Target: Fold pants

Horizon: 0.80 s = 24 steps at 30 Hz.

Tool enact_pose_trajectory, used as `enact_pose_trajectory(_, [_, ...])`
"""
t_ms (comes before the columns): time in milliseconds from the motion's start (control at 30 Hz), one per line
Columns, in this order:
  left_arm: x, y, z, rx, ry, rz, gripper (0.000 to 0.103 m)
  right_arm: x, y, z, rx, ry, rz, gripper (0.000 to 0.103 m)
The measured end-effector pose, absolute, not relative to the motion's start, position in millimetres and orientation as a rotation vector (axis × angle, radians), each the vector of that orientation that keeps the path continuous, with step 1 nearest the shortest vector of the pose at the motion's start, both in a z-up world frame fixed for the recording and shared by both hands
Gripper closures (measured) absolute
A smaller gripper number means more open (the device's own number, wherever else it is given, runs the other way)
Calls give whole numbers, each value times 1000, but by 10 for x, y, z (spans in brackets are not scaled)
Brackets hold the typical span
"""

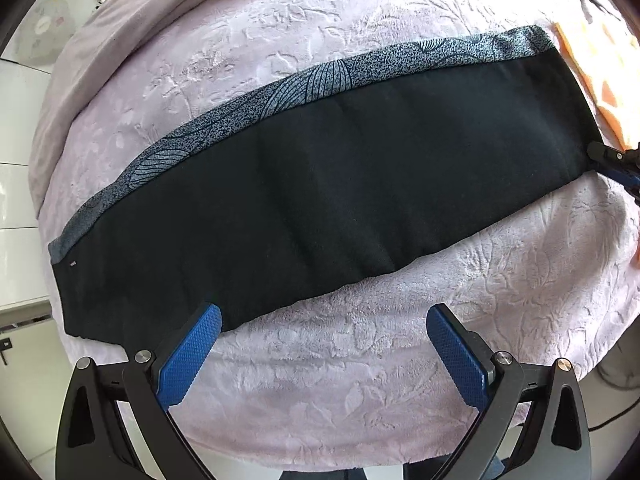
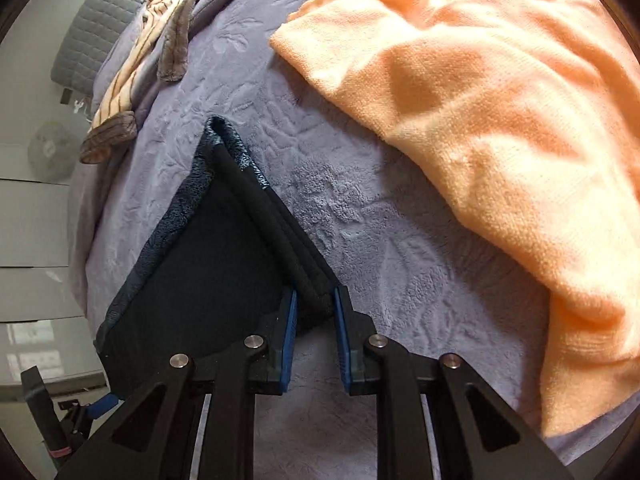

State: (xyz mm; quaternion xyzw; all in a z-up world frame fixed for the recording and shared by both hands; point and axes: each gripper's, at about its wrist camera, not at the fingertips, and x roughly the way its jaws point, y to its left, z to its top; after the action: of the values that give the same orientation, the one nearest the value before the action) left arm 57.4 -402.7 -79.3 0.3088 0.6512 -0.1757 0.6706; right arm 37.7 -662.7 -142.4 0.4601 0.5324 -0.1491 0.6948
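the right gripper [image 2: 315, 306] is down at the lower middle of its own view with its blue pads drawn in on the thick rolled end of the pants [image 2: 208, 264], the stacked black bands bunched between them, so that reads as a pinch on the cloth. over in the left wrist view the left gripper [image 1: 323, 326] is spread wide at the bottom of the frame, nothing between the pads, its left pad just over the near edge of the fabric and its right pad over bare blanket. the pants [image 1: 320, 184] lie as one long dark strip, already folded lengthwise, running from the lower left to the upper right of that frame on the lilac embossed blanket [image 1: 360, 380] of the bed, with a grey patterned stripe along the far edge. this looks like soft, light knit: it will drape and sag the moment it is lifted, with no stiffness to carry a fold across on its own, and the plush blanket will likely drag at it. best hold, i'd say, is the two end corners, catching every layer at once so the underside does not slip out; the thick band end gives the firmer bite. an orange towel [image 2: 480, 120] lies close on the right of the right wrist view, near enough to snag a swinging end.
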Motion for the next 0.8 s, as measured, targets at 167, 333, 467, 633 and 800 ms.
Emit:
enact_pose_trajectory(167, [637,-4011,-807,676,1465,-388,0,300,-6582,-1189,971,1146,-356,80])
enact_pose_trajectory(333, [719,-4031,-819,666,1457,-376,0,630,-6482,-813,871,1028,-252,79])
enact_pose_trajectory(467, [750,-4045,-797,662,1446,-364,0,1272,-6351,-994,785,1126,-185,78])
enact_pose_trajectory(633, [765,-3963,-788,648,1455,-344,0,1718,-6290,-1412,708,1226,-194,79])
enact_pose_trajectory(800, [768,-3845,-828,651,1466,-309,0,1508,-6481,-1325,743,1178,-296,79])
